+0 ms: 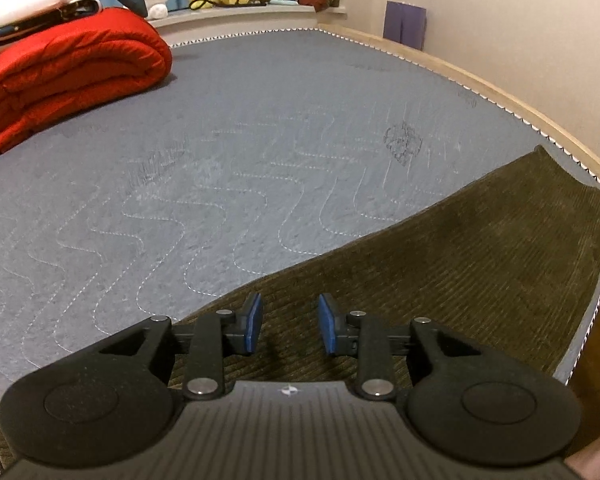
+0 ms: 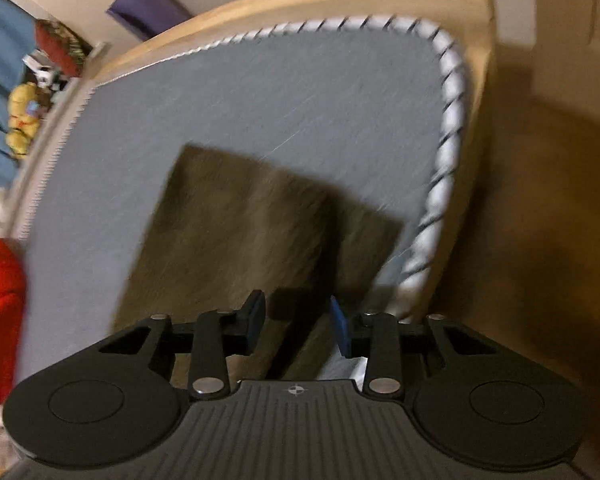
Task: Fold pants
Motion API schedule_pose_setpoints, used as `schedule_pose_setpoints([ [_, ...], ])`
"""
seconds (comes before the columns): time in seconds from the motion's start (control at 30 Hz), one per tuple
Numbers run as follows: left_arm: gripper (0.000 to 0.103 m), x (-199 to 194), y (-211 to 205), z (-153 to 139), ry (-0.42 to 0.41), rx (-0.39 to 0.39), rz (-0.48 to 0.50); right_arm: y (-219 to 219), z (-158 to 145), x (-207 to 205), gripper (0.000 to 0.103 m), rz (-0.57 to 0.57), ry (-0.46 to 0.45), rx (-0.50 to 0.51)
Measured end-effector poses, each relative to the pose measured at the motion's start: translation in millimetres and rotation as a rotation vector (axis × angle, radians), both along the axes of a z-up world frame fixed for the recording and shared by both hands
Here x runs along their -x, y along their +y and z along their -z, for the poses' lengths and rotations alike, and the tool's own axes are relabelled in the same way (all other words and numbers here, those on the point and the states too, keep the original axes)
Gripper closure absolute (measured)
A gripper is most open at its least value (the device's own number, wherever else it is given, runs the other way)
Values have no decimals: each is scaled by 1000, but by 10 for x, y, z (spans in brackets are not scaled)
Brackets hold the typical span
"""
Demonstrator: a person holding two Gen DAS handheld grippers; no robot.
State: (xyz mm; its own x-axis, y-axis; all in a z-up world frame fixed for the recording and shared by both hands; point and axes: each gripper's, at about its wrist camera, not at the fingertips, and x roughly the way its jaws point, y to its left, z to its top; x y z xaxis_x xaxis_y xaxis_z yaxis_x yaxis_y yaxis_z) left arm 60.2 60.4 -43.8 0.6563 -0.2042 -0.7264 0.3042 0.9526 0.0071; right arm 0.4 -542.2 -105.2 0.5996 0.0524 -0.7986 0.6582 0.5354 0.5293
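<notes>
The olive corduroy pants (image 1: 460, 264) lie flat on the grey quilted mattress (image 1: 228, 152), along its edge nearest the cream wall (image 1: 500, 20). The left gripper (image 1: 288, 322) hangs just above the pants with its blue pads (image 1: 253, 322) spread apart, nothing between them. The right gripper (image 2: 298, 324) is also spread wide and empty, over the pants (image 2: 228, 216) near the mattress's rope-trimmed corner (image 2: 448, 92); this view is blurred. On the mattress's far side from the pants sits a folded red quilt (image 1: 72, 76)
</notes>
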Motion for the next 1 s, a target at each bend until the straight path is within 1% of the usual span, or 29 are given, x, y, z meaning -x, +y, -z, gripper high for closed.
schedule_pose_setpoints([
  [0.07,68,18,7,1,-3,-4,-5,7,72,-28,64,31,-52,-68],
  [0.1,68,19,11,7,-3,-8,-8,20,116,-36,63,58,-61,-84],
  [0.2,68,1,47,31,-4,-18,-24,-4,270,-60,63,129,-63,-152],
  [0.23,68,0,72,34,-3,-19,-31,13,305,-72,63,135,-62,-163],
  [0.3,68,-9,117,42,-1,-16,-44,55,342,-104,63,142,-22,-134],
  [0.37,68,-5,166,47,-1,-12,-48,80,368,-98,63,163,-35,-143],
  [0.43,68,-18,182,47,0,-11,-47,62,343,-85,63,182,-35,-118],
  [0.47,67,-16,184,47,0,-10,-46,48,319,-58,63,203,-55,-107],
  [0.5,66,-15,179,46,-2,-9,-44,17,291,-9,63,226,-99,-116],
  [0.57,65,-13,172,38,-6,-8,-41,-97,282,21,63,251,-214,-150],
  [0.63,65,-14,166,20,-11,-5,-41,-181,190,76,63,296,-306,-114],
  [0.7,64,-13,176,-8,-18,3,-45,-230,53,247,64,413,-384,-28],
  [0.73,62,-11,187,-22,-21,7,-48,-250,-16,335,64,470,-387,15],
  [0.8,62,-13,225,-49,-28,13,-55,-265,-93,438,64,557,-313,87],
  [0.87,62,-23,293,-76,-34,19,-70,-199,-141,530,64,608,-258,149],
  [0.93,62,-40,396,-109,-37,34,-95,-84,-196,536,64,598,-235,192],
  [1.0,62,-52,529,-137,-35,58,-129,42,-247,438,64,528,-267,193],
])
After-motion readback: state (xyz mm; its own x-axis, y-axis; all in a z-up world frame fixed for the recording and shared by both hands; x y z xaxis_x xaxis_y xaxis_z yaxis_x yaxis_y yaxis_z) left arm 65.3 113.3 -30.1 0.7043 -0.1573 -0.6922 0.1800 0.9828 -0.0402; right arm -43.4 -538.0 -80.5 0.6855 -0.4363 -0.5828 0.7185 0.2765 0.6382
